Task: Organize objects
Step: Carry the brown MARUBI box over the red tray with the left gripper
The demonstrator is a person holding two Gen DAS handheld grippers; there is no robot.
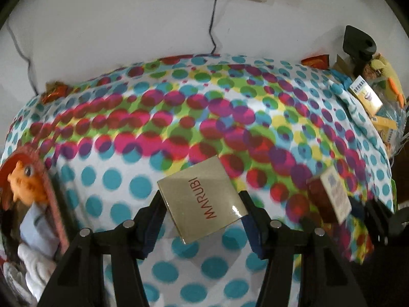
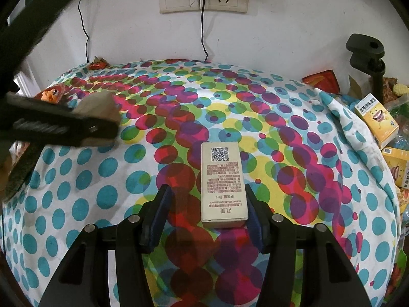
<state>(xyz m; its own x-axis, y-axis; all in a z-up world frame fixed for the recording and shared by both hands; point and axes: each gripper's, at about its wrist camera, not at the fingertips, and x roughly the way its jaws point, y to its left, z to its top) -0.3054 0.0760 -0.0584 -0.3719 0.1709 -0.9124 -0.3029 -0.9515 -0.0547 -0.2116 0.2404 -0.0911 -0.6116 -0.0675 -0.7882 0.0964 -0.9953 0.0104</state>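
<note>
Over the spotted bright cloth [image 1: 107, 179], a flat gold square MARUBI box [image 1: 202, 199] was pinched by the left gripper [image 1: 202, 212], while a tall cream paper box [image 2: 223, 184] lay inside the spread right gripper [image 2: 208, 209] and could be knocked over if nudged.

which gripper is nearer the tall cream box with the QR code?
Right. The right gripper straddles the tall cream QR-code box, jaws open. The left gripper is off to its left, clamping a gold MARUBI box.

2 beige boxes [image 1: 202, 199] [image 2: 223, 185], 2 yellow cartons [image 2: 377, 124] [image 2: 397, 168], 1 doll [image 1: 28, 181]
</note>
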